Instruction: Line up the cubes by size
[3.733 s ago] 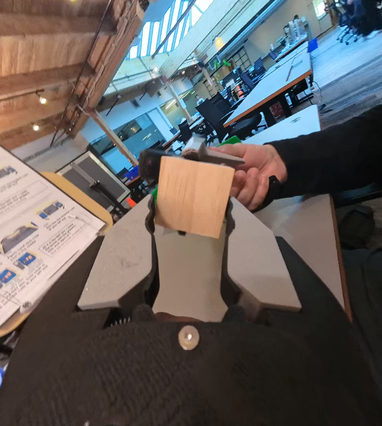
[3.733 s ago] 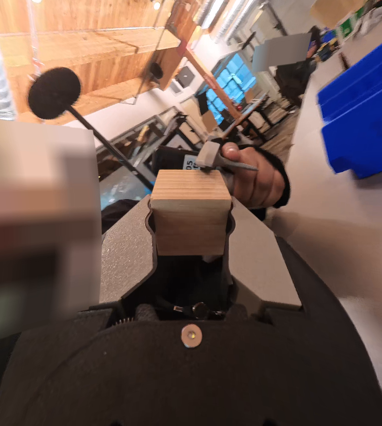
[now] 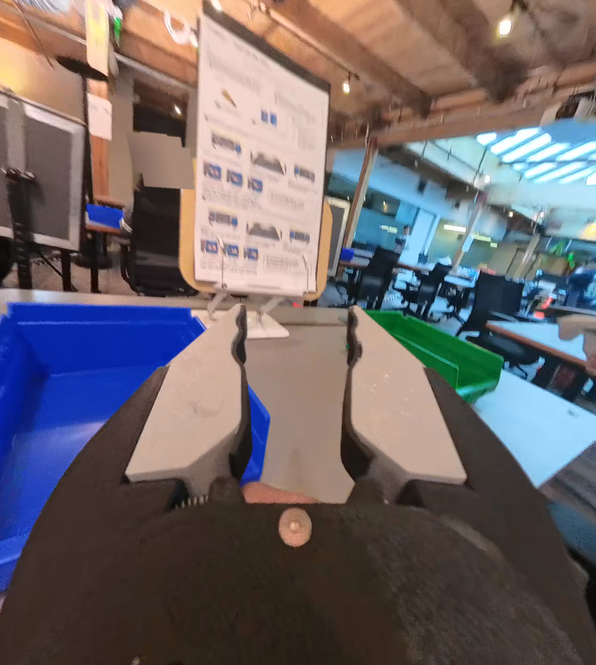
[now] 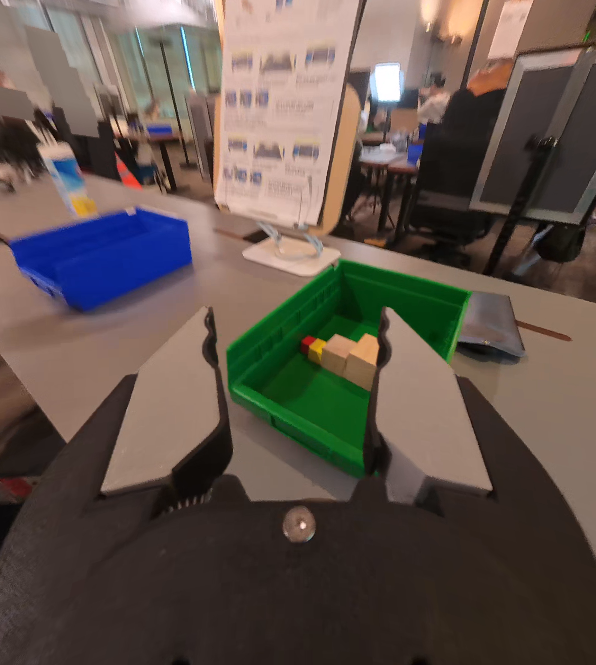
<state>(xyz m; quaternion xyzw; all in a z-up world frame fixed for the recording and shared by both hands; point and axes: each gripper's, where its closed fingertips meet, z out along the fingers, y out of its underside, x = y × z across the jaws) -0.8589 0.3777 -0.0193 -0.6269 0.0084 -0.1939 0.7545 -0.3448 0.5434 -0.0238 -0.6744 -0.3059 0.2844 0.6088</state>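
In the right wrist view a green bin (image 4: 275, 334) holds a row of cubes that touch: a small red cube (image 4: 307, 343), a yellow cube (image 4: 316, 351), a medium wooden cube (image 4: 336, 352) and a large wooden cube (image 4: 363, 360), rising in size from left to right. My right gripper (image 4: 296, 316) is open and empty, above the table in front of the bin. My left gripper (image 3: 296, 320) is open and empty above the grey table (image 3: 300, 396), between the blue bin (image 3: 30, 378) and the green bin (image 3: 444, 352).
An instruction sheet on a white stand (image 4: 282, 118) stands behind the bins; it also shows in the left wrist view (image 3: 260, 172). The blue bin (image 4: 109, 252) sits at the left. A dark pouch (image 4: 490, 324) lies right of the green bin. A white bottle (image 4: 68, 180) stands far left.
Both grippers held wooden cubes before, pointing up and away. Now both are open and empty, facing the table, and two wooden cubes stand in the green bin's row.
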